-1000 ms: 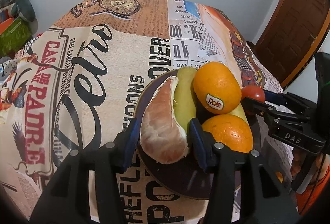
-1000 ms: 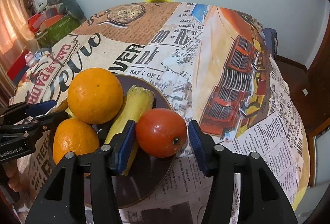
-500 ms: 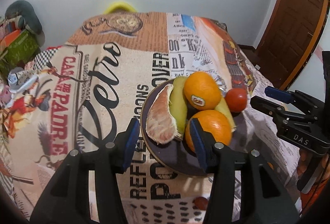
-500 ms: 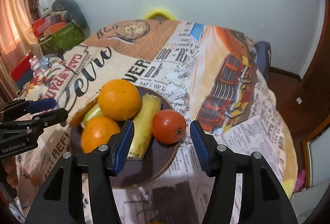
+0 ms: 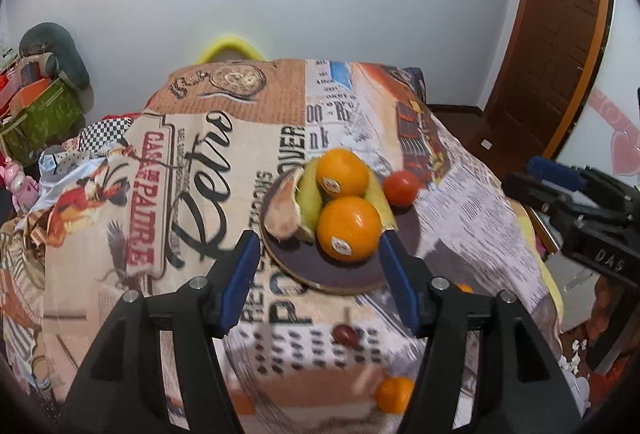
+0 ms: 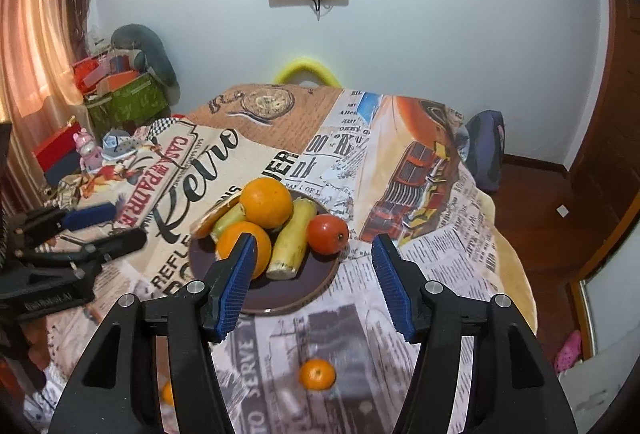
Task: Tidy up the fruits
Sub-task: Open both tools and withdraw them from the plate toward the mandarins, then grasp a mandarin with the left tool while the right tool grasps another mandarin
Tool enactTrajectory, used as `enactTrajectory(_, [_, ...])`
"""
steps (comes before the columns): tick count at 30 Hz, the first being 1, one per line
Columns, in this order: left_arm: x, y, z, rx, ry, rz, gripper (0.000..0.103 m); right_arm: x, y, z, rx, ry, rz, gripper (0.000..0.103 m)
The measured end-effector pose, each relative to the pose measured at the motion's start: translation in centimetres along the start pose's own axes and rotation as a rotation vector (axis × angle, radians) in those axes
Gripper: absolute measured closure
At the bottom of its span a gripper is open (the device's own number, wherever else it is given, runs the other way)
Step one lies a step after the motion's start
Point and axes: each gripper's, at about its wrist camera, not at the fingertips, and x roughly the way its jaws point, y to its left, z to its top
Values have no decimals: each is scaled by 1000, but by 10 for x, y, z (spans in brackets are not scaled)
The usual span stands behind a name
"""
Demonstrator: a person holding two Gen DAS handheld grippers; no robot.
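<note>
A small orange (image 6: 317, 374) lies loose on the tablecloth (image 6: 440, 258), near the table's front edge and well apart from the dark plate (image 6: 316, 282) where the other fruit is gathered. It looks firm, round and light, with a smooth rind, so it is likely to roll if nudged; a grip across its widest part, pads on opposite sides, seems safest, with gentle pressure to avoid bruising. A second small orange (image 5: 394, 394) sits at the front edge in the left view, and a small dark red fruit (image 5: 346, 334) lies between it and the plate; that one looks softer and easier to crush.

On the plate rest two large oranges (image 5: 349, 228), a yellow-green banana (image 6: 291, 242), a peeled fruit segment (image 5: 284, 210) and a tomato (image 6: 327, 234) at the rim, which could roll off if the plate is jostled.

The right gripper (image 6: 312, 286) hangs above the table with its jaws spread wide and nothing between them. The left gripper (image 5: 320, 282) is likewise spread and empty, hovering over the near side of the plate.
</note>
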Motion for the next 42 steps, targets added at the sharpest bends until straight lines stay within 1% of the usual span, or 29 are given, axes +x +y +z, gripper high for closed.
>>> enactTrajectory(5, [-17,-20,-21,42,16,-23,42,-20,1,-14,12,-3,-8,47])
enactTrajectory(9, [-21,-33,-38,58,44,-41,38,-26,2,-26,15,10,-13,47])
enactTrajectory(13, [-14,-42,-58,73,81,-41,38,-27,3,-39,12,32,-19,47])
enactTrajectory(16, [-5,-44,-72,60,120,-57,38,-25,4,-50,4,53,-28,47])
enactTrajectory(19, [5,-46,-85,57,153,-56,38,-19,1,-58,20,76,-19,47])
enactTrajectory(24, [17,-54,-103,80,199,-72,39,-13,-7,-74,59,109,-8,47])
enactTrajectory(26, [20,-58,-108,93,209,-80,42,-10,-10,-79,69,123,-4,47])
enactTrajectory(30, [28,-61,-113,94,239,-101,57,-5,-13,-87,83,145,4,47])
enactTrajectory(33, [33,-60,-115,95,252,-101,68,1,-15,-91,94,160,15,47])
enactTrajectory(36, [33,-57,-113,81,249,-119,69,8,-15,-94,95,173,23,47])
enactTrajectory(42, [31,-44,-101,48,219,-106,69,27,-16,-99,108,208,47,47])
